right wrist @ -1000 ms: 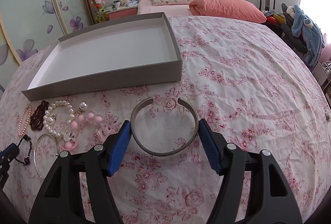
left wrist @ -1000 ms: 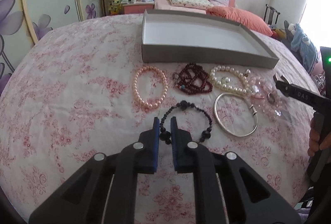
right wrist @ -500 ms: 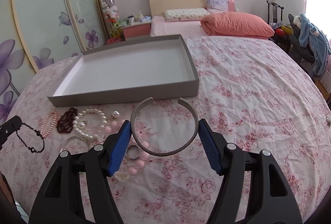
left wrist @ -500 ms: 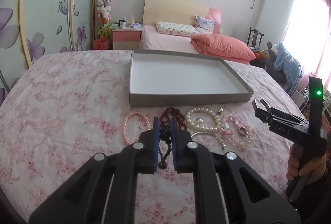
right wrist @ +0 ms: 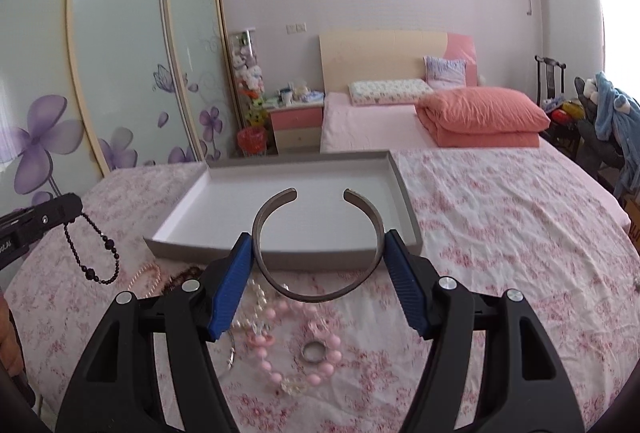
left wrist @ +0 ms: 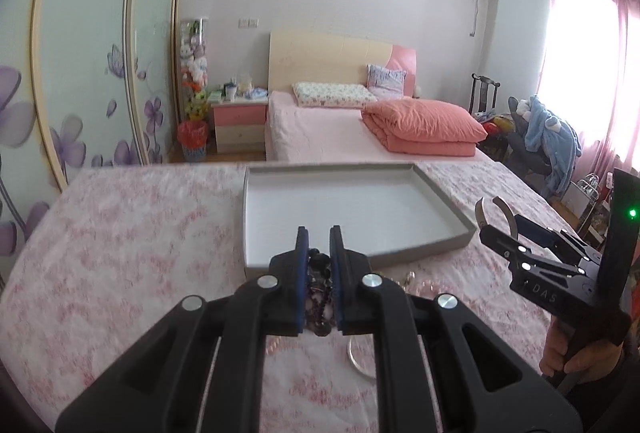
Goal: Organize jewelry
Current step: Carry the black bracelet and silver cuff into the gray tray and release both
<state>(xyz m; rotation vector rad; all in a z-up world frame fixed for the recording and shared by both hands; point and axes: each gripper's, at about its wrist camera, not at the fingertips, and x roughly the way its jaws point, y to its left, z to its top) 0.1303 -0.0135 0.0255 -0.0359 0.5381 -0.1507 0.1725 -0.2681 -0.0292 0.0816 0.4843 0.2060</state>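
Left gripper (left wrist: 319,253) pinched shut on limp, light black bracelet (right wrist: 93,253); right gripper (right wrist: 319,259) clamps rigid, slippery cuff (right wrist: 318,241) across its sides.

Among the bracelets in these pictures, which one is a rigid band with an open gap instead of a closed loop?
The grey metal cuff, held between the right gripper pads. Its two ends do not meet, while the black bead bracelet and pink bead bracelet form closed loops.

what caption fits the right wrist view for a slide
Right gripper holds an open metal cuff above the floral bedspread, facing the empty grey tray.
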